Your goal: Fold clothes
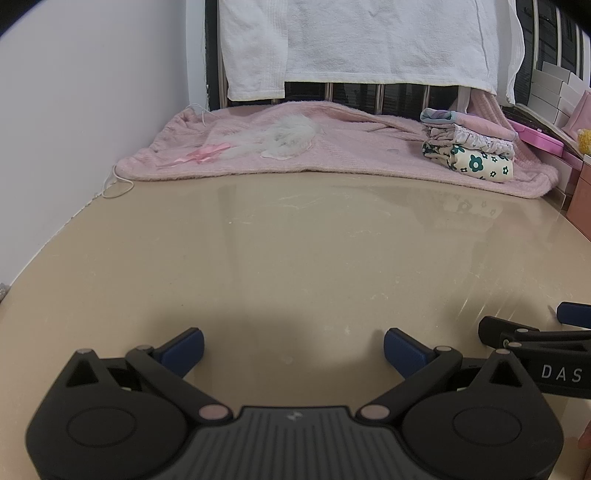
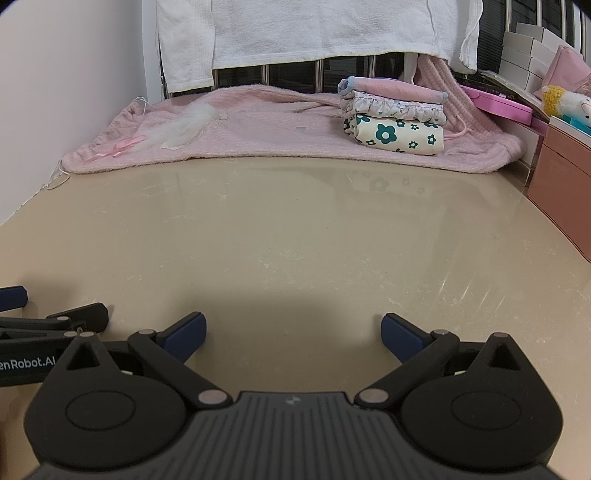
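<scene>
A pink knitted garment (image 1: 332, 147) (image 2: 280, 125) lies spread flat at the far end of the beige table (image 1: 295, 258) (image 2: 295, 240), with white fluffy trim (image 1: 288, 136) (image 2: 184, 125) and a pink bow (image 1: 203, 153) (image 2: 118, 147) on its left part. A stack of folded clothes (image 1: 469, 147) (image 2: 395, 114), the bottom one cream with green flowers, rests on its right side. My left gripper (image 1: 293, 349) is open over bare tabletop near the front. My right gripper (image 2: 291, 334) is open too, beside the left one, holding nothing. Both are far from the clothes.
A white towel (image 1: 362, 40) (image 2: 314, 29) hangs over a rail behind the table. A white wall (image 1: 74, 110) runs along the left. Pink boxes (image 2: 561, 192), white boxes (image 2: 524, 48) and a plush toy (image 2: 565, 99) crowd the right edge. A thin white cord (image 1: 118, 184) lies at the garment's left corner.
</scene>
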